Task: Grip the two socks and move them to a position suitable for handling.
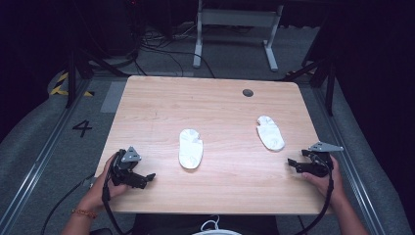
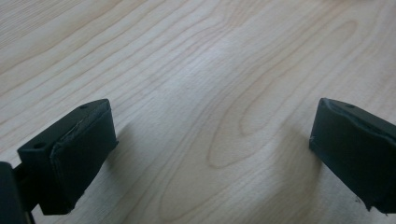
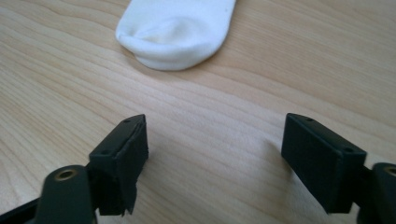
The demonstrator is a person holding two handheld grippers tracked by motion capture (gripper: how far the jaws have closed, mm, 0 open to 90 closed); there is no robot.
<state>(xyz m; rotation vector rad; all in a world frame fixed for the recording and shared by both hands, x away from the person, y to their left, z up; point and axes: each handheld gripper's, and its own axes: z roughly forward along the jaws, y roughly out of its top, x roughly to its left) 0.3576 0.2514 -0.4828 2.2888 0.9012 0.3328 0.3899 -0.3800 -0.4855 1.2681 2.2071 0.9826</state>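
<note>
Two white socks lie flat on the wooden table [image 1: 215, 107]: one sock [image 1: 190, 148] left of centre, the other sock [image 1: 270, 132] to the right. My left gripper [image 1: 147, 178] rests low near the front left corner, jaws wide apart over bare wood, nothing between them [image 2: 210, 154]. My right gripper [image 1: 292, 163] sits near the right edge, just in front of the right sock, jaws open. In the right gripper view the rounded end of that sock [image 3: 177, 32] lies a short way beyond the open gripper [image 3: 215, 154].
A dark round cable hole [image 1: 248, 92] is set into the table's far side. Beyond the table stand a white desk frame [image 1: 235, 29] and cables on the grey floor. Metal rails run along both sides.
</note>
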